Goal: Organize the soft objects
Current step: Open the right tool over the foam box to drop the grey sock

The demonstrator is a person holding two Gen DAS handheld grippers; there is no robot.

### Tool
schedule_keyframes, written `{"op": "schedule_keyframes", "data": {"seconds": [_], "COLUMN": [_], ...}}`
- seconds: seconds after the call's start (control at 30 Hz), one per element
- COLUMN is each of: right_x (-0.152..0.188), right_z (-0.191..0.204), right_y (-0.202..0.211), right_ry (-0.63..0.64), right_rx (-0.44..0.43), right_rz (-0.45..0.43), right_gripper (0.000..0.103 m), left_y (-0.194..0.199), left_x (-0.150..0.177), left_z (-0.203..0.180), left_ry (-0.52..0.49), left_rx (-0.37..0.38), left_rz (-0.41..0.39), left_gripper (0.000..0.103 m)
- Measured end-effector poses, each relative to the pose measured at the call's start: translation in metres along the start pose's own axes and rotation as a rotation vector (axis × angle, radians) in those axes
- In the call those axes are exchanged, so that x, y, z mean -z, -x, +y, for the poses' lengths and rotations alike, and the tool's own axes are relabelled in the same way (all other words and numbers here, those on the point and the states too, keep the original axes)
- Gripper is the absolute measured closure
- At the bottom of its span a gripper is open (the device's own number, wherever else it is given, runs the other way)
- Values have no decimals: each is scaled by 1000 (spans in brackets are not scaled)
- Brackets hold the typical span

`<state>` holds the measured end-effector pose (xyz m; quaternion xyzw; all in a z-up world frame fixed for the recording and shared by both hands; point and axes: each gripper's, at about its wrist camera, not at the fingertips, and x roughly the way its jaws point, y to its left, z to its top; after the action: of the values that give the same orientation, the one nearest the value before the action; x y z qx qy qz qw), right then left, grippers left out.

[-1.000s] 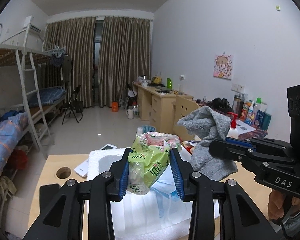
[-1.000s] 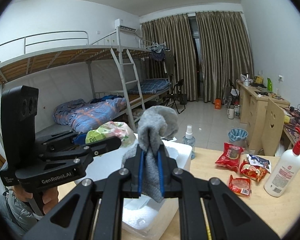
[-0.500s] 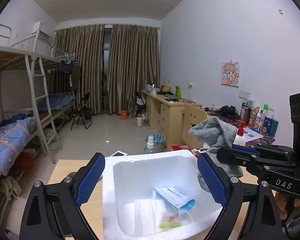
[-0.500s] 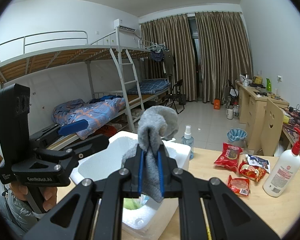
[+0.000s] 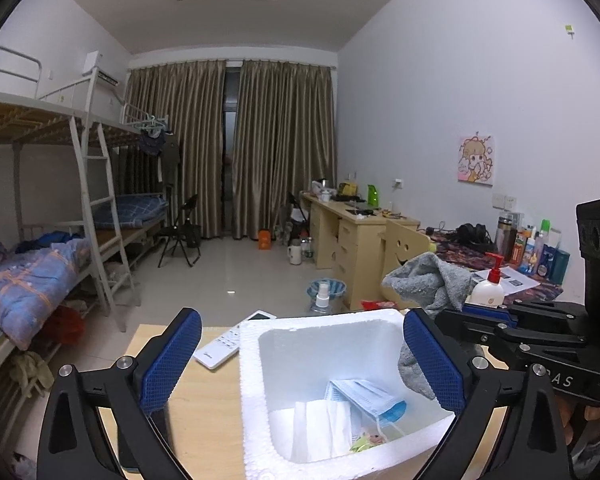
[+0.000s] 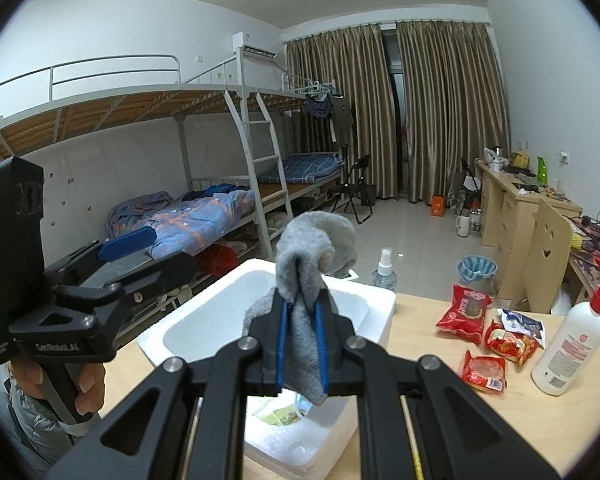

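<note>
A white foam box (image 5: 252, 364) stands on the wooden table; it also shows in the right wrist view (image 6: 376, 304). Inside lie face masks (image 5: 364, 394) and a green tissue pack (image 5: 366, 440), partly hidden. My left gripper (image 5: 300, 364) is open and empty above the box. My right gripper (image 6: 302, 340) is shut on a grey towel (image 6: 312, 248) and holds it over the box's right side; the towel also shows in the left wrist view (image 5: 432, 284).
Red snack packets (image 6: 470, 312), a white pump bottle (image 6: 568, 348) and a spray bottle (image 6: 384, 272) stand on the table right of the box. A white remote (image 5: 228, 346) lies left of the box. Bunk beds, desks and a chair fill the room behind.
My left gripper opened and dropped the green tissue pack into the foam box, then rose a little. My right gripper still holds the grey towel in about the same place.
</note>
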<state>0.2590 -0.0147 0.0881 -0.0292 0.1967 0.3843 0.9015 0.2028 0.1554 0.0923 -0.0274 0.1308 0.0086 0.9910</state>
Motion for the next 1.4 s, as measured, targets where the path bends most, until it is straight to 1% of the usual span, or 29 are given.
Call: {"op": "schedule_keyframes", "data": {"seconds": [0.3,0.47,0.53,0.57,0.6,0.63,0.67,0.7,1.13,1.4], "right_x": [0,0,0,0,0,-1,-1,0,0,-2], "right_z": [1,4,6,6,6,6,6,6,3,-1], "right_y": [-17,-23,-25,-24,-24,-25,-24,-23,-11,10], "right_ry": [9,12,14,12,8,4,-1,-7,-23,-32], "right_rx": [-11,-10,-7,-6,-9,-15,-21,-28,-4,19], "right_rz": [39,60,62,59,57,58,57,53,34,3], "right_gripper": [87,87,85,78,68,60,43,35,34,25], "left_y": [12,14,15,16,17,16,17,17,19,29], "left_x": [1,2,0,0,1,1,1,1,1,1], "left_z": [6,13,14,15,16,16,16,16,17,12], "left_ry": [4,21,27,29,31,31,31,31,29,14], "left_rx": [-26,-24,-21,-19,-19,-18,-19,-19,-19,-11], "left_rz": [-19,-14,-14,-15,-16,-16,-16,-16,-16,-25], "left_gripper": [1,1,1,1,1,1,1,1,1,1]}}
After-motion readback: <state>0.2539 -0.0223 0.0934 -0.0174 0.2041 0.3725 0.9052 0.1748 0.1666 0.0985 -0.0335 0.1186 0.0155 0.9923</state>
